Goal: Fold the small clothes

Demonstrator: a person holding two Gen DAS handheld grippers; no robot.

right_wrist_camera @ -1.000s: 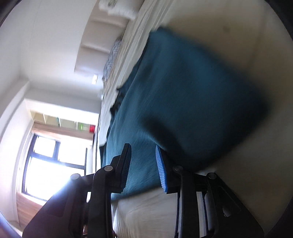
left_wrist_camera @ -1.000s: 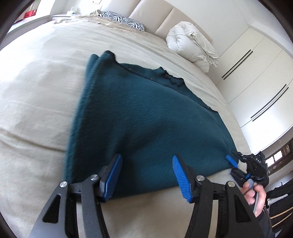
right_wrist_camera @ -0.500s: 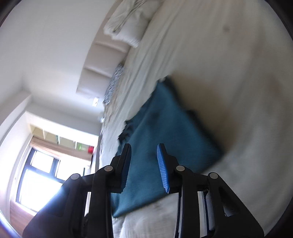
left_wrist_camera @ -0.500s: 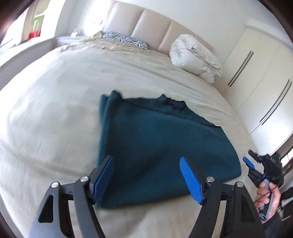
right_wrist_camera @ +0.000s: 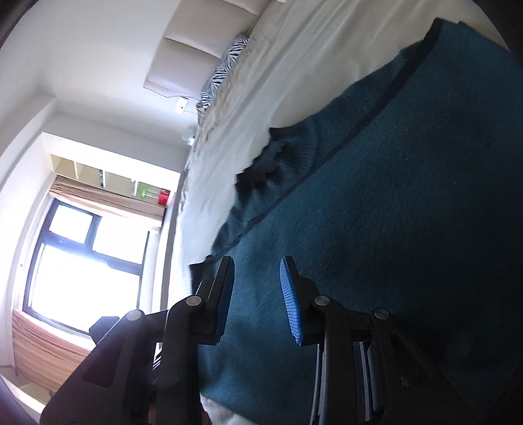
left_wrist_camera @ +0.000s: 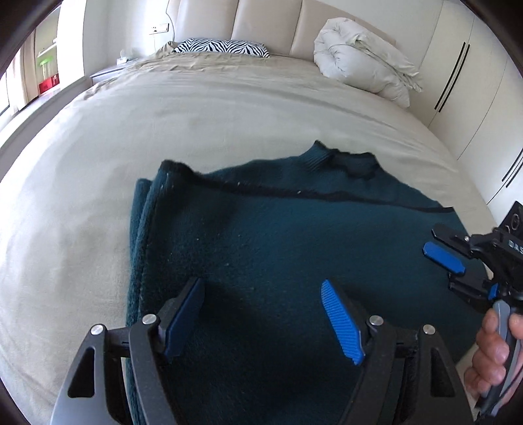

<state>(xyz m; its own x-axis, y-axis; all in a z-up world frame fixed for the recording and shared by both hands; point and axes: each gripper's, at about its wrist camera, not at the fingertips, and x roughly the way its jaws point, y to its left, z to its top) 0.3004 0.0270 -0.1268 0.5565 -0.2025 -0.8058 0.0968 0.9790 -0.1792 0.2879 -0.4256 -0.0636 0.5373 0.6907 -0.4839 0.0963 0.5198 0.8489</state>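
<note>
I'm over the bed [left_wrist_camera: 228, 108] now, and the teal sweater [left_wrist_camera: 294, 245] lies flat on the beige cover at the near side, already doubled over: a dark seam runs across it and the ribbed collar [left_wrist_camera: 318, 157] pokes out at the far edge, with layers stacked along its left edge. My left gripper [left_wrist_camera: 261, 314] hangs above the near part of the sweater, its jaws having just been opening, and they stand wide with nothing between them, only fabric below. My right gripper [right_wrist_camera: 256, 300] sits at the sweater's right side, jaws parted a modest way and empty as well; from the left camera I see it low at the right with a hand [left_wrist_camera: 490, 353] on its handle. So I judge at least one fold is down and released, and what's left looks like another fold to bring it to a compact packet, plus some squaring of that uneven left edge. Around it: a zebra-print pillow [left_wrist_camera: 222, 47] at the far headboard [left_wrist_camera: 268, 23], a rolled white duvet [left_wrist_camera: 362, 72] far right, wardrobe doors [left_wrist_camera: 474, 81] along the right wall, a bright window [right_wrist_camera: 85, 261] off to the left. All of that sits well apart from the sweater, so nothing blocks either gripper.
</note>
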